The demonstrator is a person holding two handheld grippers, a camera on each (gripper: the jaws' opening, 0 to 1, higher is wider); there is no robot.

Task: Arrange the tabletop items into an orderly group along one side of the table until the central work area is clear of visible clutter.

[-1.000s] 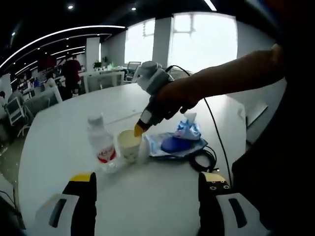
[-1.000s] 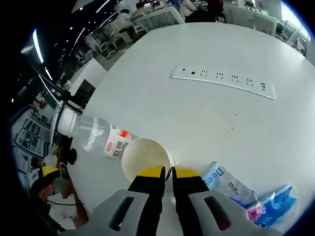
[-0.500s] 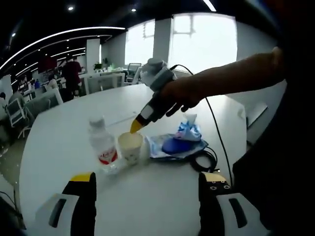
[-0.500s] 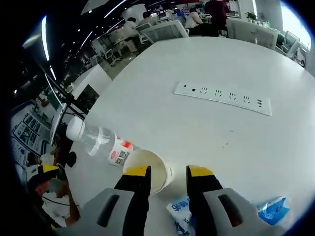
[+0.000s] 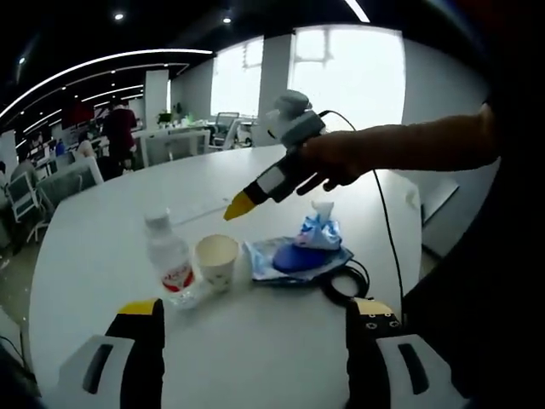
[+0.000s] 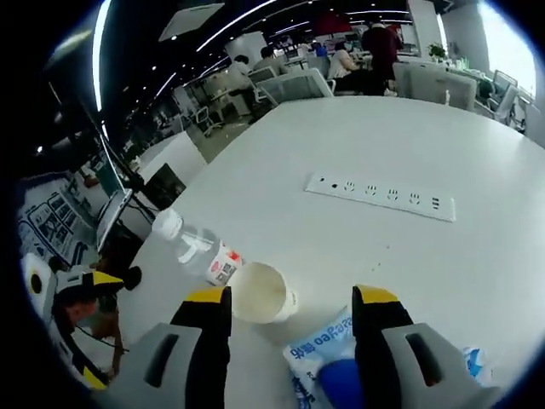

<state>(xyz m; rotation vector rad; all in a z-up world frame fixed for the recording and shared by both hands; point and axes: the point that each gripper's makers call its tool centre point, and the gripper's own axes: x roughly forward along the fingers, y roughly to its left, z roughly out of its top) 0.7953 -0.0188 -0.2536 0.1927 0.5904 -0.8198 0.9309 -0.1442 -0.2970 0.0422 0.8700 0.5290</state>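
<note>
Left gripper view shows my water bottle [image 5: 169, 262], paper cup [image 5: 216, 260] and blue wipes pack [image 5: 295, 257] grouped together at 12 o'clock. Both my claws, left gripper [image 5: 255, 319] and right gripper [image 6: 292, 296], are released, grasping nothing. I judge only the black cable [image 5: 347, 285] remains to tidy.
</note>
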